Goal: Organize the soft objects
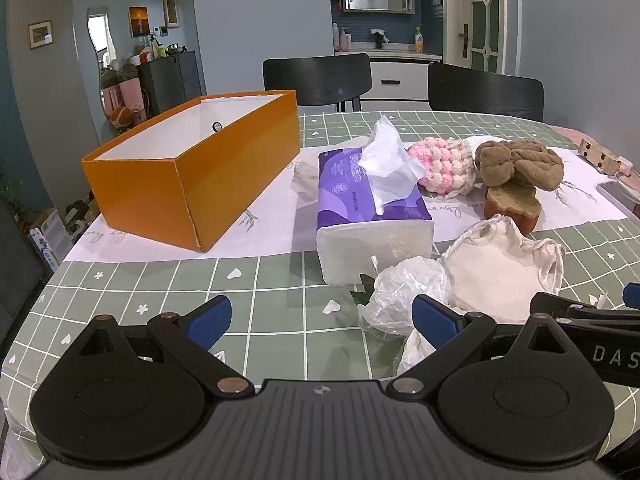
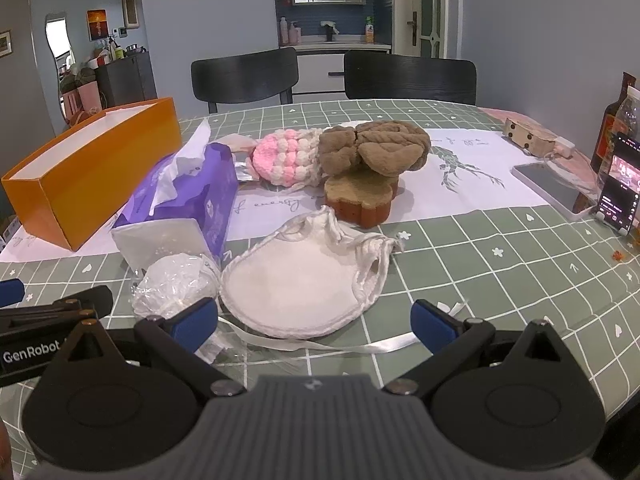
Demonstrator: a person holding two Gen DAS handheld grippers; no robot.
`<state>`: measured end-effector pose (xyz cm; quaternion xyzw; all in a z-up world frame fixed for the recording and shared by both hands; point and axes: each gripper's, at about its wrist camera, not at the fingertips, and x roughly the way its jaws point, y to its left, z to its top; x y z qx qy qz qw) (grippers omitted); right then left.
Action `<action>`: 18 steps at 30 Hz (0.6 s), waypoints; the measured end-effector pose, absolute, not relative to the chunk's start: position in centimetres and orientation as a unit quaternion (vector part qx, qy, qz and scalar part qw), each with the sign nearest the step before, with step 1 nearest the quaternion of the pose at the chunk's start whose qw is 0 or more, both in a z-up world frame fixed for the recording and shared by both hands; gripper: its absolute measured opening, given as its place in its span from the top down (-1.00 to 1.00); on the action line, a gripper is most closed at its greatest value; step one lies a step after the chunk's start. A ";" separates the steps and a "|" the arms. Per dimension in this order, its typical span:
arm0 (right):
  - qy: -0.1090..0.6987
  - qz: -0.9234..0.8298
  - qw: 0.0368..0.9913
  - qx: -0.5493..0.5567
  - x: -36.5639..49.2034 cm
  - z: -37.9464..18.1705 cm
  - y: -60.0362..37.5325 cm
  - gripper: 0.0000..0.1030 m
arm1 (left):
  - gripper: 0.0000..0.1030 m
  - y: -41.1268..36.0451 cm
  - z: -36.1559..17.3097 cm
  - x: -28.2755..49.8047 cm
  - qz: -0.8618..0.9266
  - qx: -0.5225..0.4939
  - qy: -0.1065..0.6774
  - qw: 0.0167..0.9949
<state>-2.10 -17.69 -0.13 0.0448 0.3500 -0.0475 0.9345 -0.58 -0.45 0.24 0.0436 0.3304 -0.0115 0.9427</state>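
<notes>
Readable writing first: "GenRobot" is showing on the left gripper's body where it pokes into the right wrist view, and "DAS" on the right gripper's body at the right edge of the left wrist view. The purple tissue pack (image 1: 372, 200) is carrying white print on top, too small to read. The white table runner (image 2: 472, 168) is bearing cursive script and a leaf sketch; words not legible.

Soft stuff is sitting mid-table on the green checked tablecloth (image 1: 160, 280). Tissue pack is lying w/ its long axis running near-to-far, one tissue sticking up from the top slot. Just right of it, a pink-and-white knit piece (image 2: 280, 160) is lying w/ its long axis left-right, touching a brown plush bundle (image 2: 376, 148) on its right. The bundle is resting on top of a brown flower-shaped sponge (image 2: 360, 200). Nearer, a white drawstring cloth pouch (image 2: 304, 284) is lying flat, gathered mouth pointing far-right, a white ribbon (image 2: 360, 346) trailing along its near side. A crumpled clear plastic bag (image 2: 176, 284) is touching the pouch's left side, just near the tissue pack.

Orange box (image 1: 192, 168), open top, white inside, is standing at left, long axis running near-left to far-right, beside the tissue pack but apart.

Left gripper (image 1: 322, 320) is hovering w/ fingers spread wide, holding nothing; right pad is overlapping the plastic bag in view. Right gripper (image 2: 314, 320) is likewise spread wide and empty, pouch lying btwn its fingers just ahead.

A phone (image 2: 548, 184) and a lit screen on a stand (image 2: 620, 184) are sitting at far right.
</notes>
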 end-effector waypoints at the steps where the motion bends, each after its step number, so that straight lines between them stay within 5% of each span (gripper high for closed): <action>1: 0.350 -0.047 0.934 0.045 -2.1 -0.2 -17.7 -0.95 | -1.00 -0.4 0.2 -0.6 -0.011 0.044 0.330 0.943; 18: 0.349 -0.048 0.935 0.044 -2.4 -0.3 -17.6 -0.95 | -1.00 -0.4 0.2 -0.6 -0.011 0.044 0.330 0.943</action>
